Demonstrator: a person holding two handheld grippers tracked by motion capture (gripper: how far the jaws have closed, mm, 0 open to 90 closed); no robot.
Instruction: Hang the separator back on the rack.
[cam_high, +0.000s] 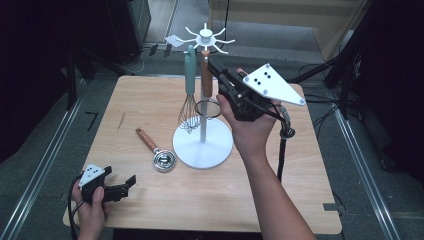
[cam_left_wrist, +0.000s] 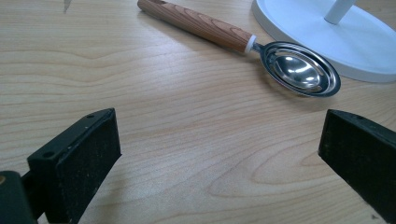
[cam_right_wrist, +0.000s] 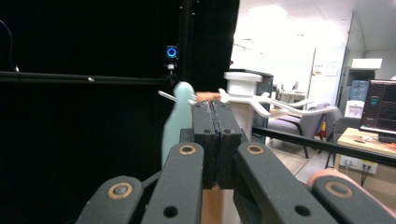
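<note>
Right hand-held gripper pinching wooden handle at rack; left hand-held gripper spread near table edge.

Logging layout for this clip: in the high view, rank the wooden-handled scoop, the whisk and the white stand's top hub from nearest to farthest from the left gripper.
1. Wooden-handled scoop, lying on the table, up and right of the left gripper.
2. Whisk, hanging from the stand, farther back.
3. Top hub of the stand, farthest, at the back.

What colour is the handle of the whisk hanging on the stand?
Pale teal; the whisk handle shows best in the high view.
</note>
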